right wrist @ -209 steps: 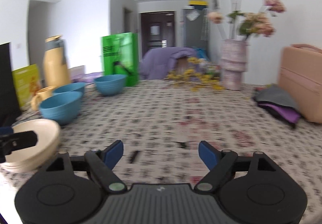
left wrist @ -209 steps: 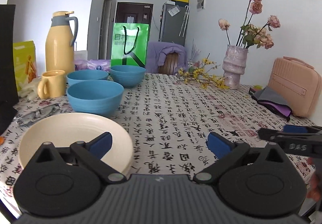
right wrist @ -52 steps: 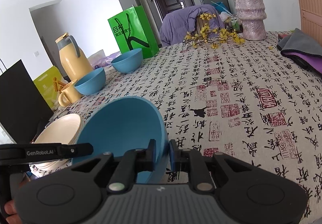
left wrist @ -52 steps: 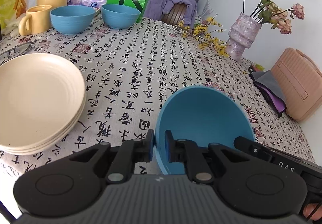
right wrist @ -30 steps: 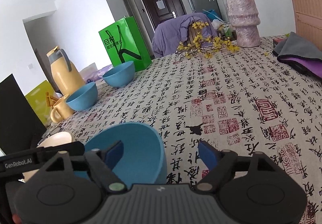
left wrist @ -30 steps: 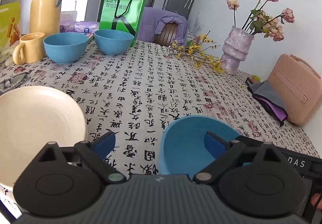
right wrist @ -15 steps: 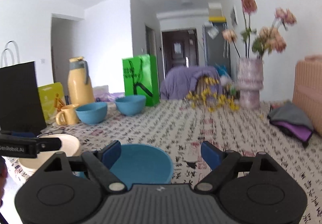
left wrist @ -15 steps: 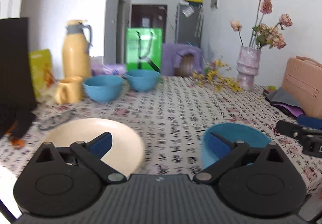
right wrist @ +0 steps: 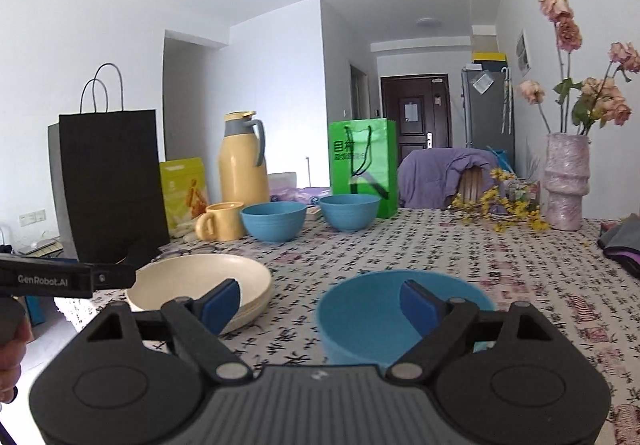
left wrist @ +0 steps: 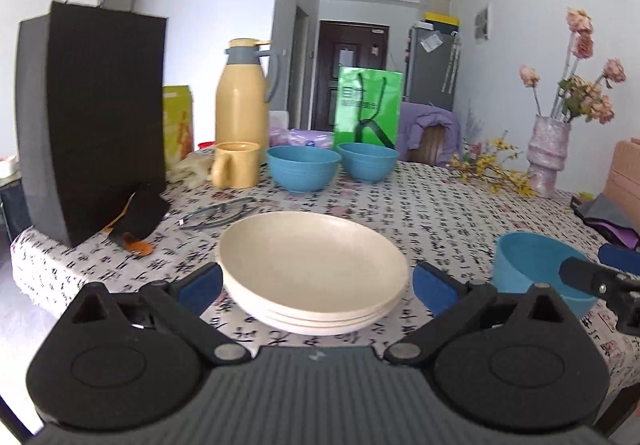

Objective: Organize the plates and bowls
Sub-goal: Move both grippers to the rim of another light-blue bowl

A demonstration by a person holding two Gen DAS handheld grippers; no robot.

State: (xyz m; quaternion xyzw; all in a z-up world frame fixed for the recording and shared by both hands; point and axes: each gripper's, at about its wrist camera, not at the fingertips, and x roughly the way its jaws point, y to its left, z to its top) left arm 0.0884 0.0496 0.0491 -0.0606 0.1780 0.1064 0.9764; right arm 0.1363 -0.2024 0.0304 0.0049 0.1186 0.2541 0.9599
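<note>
A stack of cream plates (left wrist: 314, 265) sits near the table's front edge, right in front of my open, empty left gripper (left wrist: 316, 281); it also shows in the right wrist view (right wrist: 200, 281). A blue bowl (right wrist: 384, 309) stands upright to the right of the plates, in front of my open, empty right gripper (right wrist: 320, 301); it also shows in the left wrist view (left wrist: 532, 273). Two more blue bowls (left wrist: 302, 167) (left wrist: 368, 161) stand at the far left of the table.
A black paper bag (left wrist: 92, 117), a yellow mug (left wrist: 236, 165), a yellow thermos (left wrist: 242, 93) and glasses (left wrist: 216, 211) are on the left. A green bag (left wrist: 368, 109) stands behind the bowls. A vase (left wrist: 546, 157), yellow flowers (left wrist: 492, 173) and a pink case (left wrist: 626, 177) are on the right.
Both grippers let go of the blue bowl, which now stands on the table, and pulled back. My left gripper has swung left, so the plates are now centred in front of it.
</note>
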